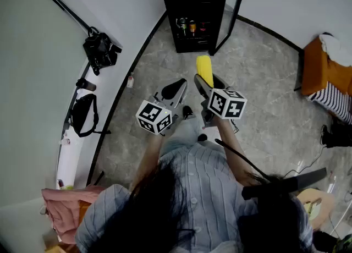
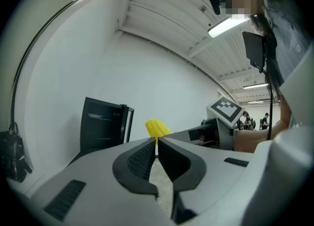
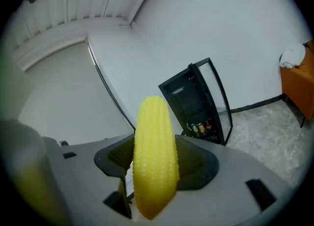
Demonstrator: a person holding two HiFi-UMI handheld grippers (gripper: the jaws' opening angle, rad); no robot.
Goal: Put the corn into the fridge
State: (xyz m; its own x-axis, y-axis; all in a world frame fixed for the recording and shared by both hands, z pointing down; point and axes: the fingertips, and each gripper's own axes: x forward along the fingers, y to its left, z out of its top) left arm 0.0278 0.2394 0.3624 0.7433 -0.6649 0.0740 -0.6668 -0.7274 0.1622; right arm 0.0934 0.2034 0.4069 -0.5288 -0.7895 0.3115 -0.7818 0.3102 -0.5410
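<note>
corn [image 3: 154, 156]: yellow cob, clamped in the right gripper [image 1: 208, 83], in the air above the floor. The tip pokes out past the jaws toward the fridge. Not in the fridge yet.
right jaws: spread wide, pads pressed on both sides of the cob at its lower half. The upper half is free.
right gripper aim: tilted a bit downward, lined up roughly with the fridge opening.
left gripper [image 2: 157, 144]: just beside the right one, on its left, held level.
left jaws: together, only a thin slit at the tips, nothing between them. The left gripper view shows the cob tip beyond them.
fridge [image 1: 192, 4]: tall black cabinet on the floor ahead of both grippers, well apart from them, against the white wall.
fridge door [image 1: 234, 10]: glass with a black frame, swung open to the right.
cans [image 1: 190, 26]: a few on the bottom shelf. Upper shelves are too dark to read.
floor [image 1: 258, 81]: grey, stone-look.
black bags [image 1: 99, 48]: two, at the left by the wall, far from the corn.
orange seat [image 1: 316, 67]: right edge, with striped cloth [image 1: 330, 100] hanging below it.
</note>
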